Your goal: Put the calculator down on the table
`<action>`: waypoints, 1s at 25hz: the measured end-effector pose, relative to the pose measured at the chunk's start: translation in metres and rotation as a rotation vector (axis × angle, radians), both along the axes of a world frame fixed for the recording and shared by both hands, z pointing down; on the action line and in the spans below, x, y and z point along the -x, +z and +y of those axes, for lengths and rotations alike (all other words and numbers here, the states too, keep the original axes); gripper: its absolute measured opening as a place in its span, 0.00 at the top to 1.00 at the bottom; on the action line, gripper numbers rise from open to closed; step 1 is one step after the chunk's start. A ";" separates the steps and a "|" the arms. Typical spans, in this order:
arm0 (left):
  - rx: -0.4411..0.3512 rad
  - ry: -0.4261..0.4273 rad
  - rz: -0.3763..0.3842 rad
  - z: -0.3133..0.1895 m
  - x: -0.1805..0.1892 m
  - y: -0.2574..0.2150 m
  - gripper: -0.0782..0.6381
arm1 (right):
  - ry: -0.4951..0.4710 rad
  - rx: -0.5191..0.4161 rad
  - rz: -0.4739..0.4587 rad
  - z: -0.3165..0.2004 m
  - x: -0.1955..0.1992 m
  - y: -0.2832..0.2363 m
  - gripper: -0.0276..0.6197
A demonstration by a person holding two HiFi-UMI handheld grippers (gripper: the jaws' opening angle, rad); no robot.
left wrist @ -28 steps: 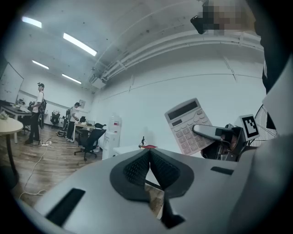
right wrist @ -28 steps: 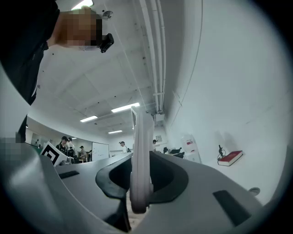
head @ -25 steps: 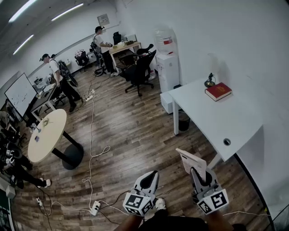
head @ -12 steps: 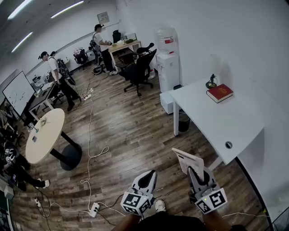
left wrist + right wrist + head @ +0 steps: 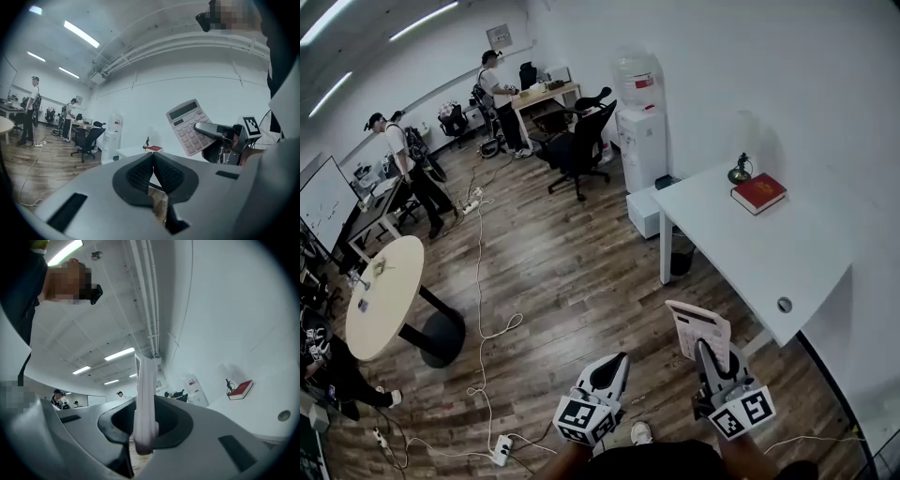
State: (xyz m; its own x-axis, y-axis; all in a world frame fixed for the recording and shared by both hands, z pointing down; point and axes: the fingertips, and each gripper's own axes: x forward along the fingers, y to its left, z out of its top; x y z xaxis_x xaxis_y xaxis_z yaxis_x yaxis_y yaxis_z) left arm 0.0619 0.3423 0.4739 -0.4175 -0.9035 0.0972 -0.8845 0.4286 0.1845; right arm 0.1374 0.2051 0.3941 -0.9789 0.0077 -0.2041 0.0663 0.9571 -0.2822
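Observation:
My right gripper (image 5: 710,352) is shut on a pale pink calculator (image 5: 701,329), which sticks up and forward from its jaws over the wood floor. In the right gripper view the calculator (image 5: 145,404) stands edge-on between the pads. The left gripper view shows its keys and display (image 5: 189,125) to the right. My left gripper (image 5: 614,366) is shut with nothing in it, level with the right one and to its left. The white table (image 5: 787,253) lies ahead and to the right, a short way past the calculator.
A red book (image 5: 758,192) and a small dark figurine (image 5: 738,172) sit at the table's far end. A water dispenser (image 5: 641,131), black office chairs (image 5: 581,145), a round table (image 5: 380,295) and floor cables (image 5: 483,328) lie ahead and left. People stand at the far desks.
Both grippers have moved forward across the floor towards the white table, the calculator still held by the right one.

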 end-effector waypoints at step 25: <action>-0.008 0.131 0.006 -0.152 0.123 0.004 0.87 | 0.062 -0.032 0.005 -0.129 0.128 0.001 0.82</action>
